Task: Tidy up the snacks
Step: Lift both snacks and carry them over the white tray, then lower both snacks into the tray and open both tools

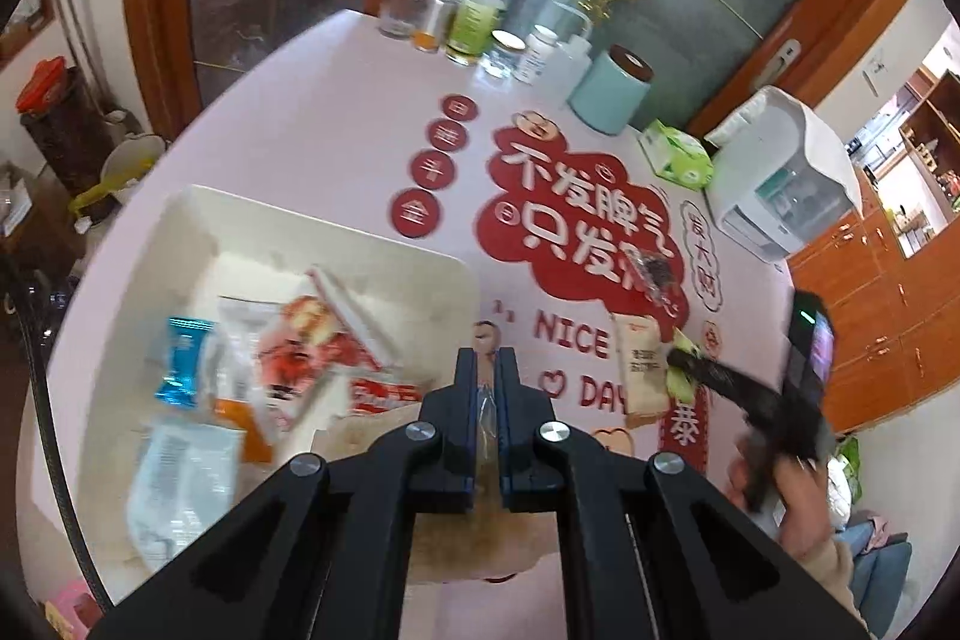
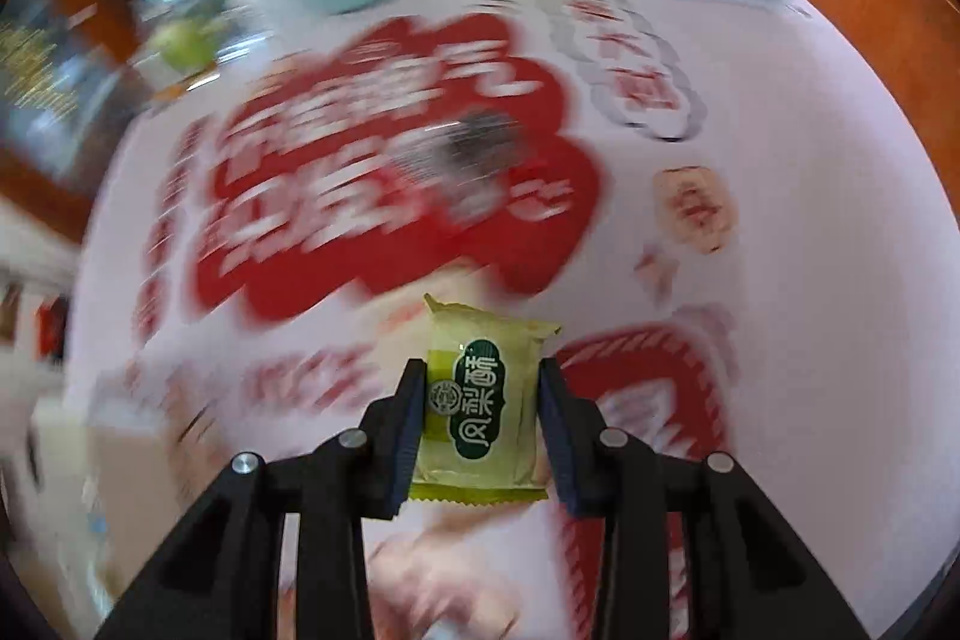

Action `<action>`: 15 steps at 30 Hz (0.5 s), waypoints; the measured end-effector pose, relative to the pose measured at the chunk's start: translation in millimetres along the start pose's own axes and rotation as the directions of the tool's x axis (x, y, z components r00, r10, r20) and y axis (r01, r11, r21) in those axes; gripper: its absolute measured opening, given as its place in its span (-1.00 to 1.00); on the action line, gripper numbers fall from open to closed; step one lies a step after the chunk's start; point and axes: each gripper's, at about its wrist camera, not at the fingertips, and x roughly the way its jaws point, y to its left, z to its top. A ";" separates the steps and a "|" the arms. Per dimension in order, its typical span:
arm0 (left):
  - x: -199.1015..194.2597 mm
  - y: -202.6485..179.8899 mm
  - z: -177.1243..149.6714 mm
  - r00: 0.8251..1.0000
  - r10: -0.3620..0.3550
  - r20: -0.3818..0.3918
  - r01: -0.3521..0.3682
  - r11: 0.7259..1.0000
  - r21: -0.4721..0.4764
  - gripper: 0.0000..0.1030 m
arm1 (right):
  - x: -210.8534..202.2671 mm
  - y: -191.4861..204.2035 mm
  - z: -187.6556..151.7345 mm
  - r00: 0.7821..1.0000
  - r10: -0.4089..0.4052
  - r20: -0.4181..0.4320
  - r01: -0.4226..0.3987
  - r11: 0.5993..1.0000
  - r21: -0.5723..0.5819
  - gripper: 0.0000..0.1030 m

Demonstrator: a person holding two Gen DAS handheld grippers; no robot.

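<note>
My right claw (image 2: 480, 400), low centre of its wrist view, is closed on a yellow-green pastry packet (image 2: 480, 400), pads pressing its two long sides, and the packet hangs clear above the bench (image 2: 810, 220). My left claw (image 1: 487, 388), low centre of its own view, is pinched almost fully together on the thin clear edge of a wrapper (image 1: 487, 418); a tan, soft-looking snack hangs blurred beneath it, over the near corner of the white tray (image 1: 198, 214).

I judge the pastry packet light, crinkly and a little slippery, with a crumbly cake inside, so a gentle hold across the padded middle suits it better than the flimsy crimped ends. The left wrapper is held by its seal alone, which may slip or tear.

In the left of the left view, the tray holds one blue packet (image 1: 183, 361), one red-and-white packet (image 1: 312, 340), one pale pouch (image 1: 180, 484), and more wrappers I cannot count through the blur. Right of centre on the pink printed bench lie two loose snacks: one beige packet (image 1: 642, 370) and one clear bag of dark pieces (image 1: 657, 274). Beside the beige packet is the right claw with its packet, seen from outside.

Along the top of that view stand a teal canister (image 1: 609, 91), a green tissue pack (image 1: 678, 154), and several jars and bottles.
</note>
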 end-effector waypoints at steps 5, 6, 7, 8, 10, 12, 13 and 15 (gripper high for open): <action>-29.0 23.7 3.7 0.999 0.024 0.049 -0.023 1.000 -0.011 -0.93 | -60.1 71.4 -41.2 0.982 0.189 0.024 -0.181 0.964 -0.195 -0.29; -36.4 29.1 4.9 0.998 0.028 0.062 -0.027 1.000 -0.012 -0.93 | -74.2 89.4 -49.0 0.972 0.234 0.025 -0.222 0.946 -0.238 -0.29; -41.2 32.1 5.9 0.997 0.030 0.071 -0.029 0.999 -0.013 -0.93 | -84.9 103.7 -55.7 0.963 0.269 0.026 -0.252 0.929 -0.269 -0.28; -46.9 35.6 6.6 0.996 0.032 0.082 -0.031 0.999 -0.013 -0.93 | -96.4 118.3 -63.6 0.952 0.304 0.026 -0.282 0.910 -0.303 -0.28; -58.6 41.6 8.2 0.994 0.040 0.105 -0.040 0.999 -0.009 -0.92 | -118.8 148.7 -80.3 0.934 0.357 0.029 -0.320 0.869 -0.376 -0.28; -68.9 46.4 9.0 0.991 0.048 0.125 -0.048 0.999 -0.005 -0.92 | -136.7 174.2 -94.5 0.916 0.401 0.023 -0.350 0.825 -0.443 -0.28; -73.5 48.5 9.5 0.989 0.054 0.135 -0.055 0.998 -0.001 -0.92 | -143.1 184.9 -101.2 0.909 0.416 0.015 -0.360 0.805 -0.471 -0.28; -83.1 53.0 9.5 0.985 0.077 0.154 -0.078 0.997 0.001 -0.84 | -150.8 203.1 -112.8 0.902 0.433 0.000 -0.370 0.772 -0.517 -0.26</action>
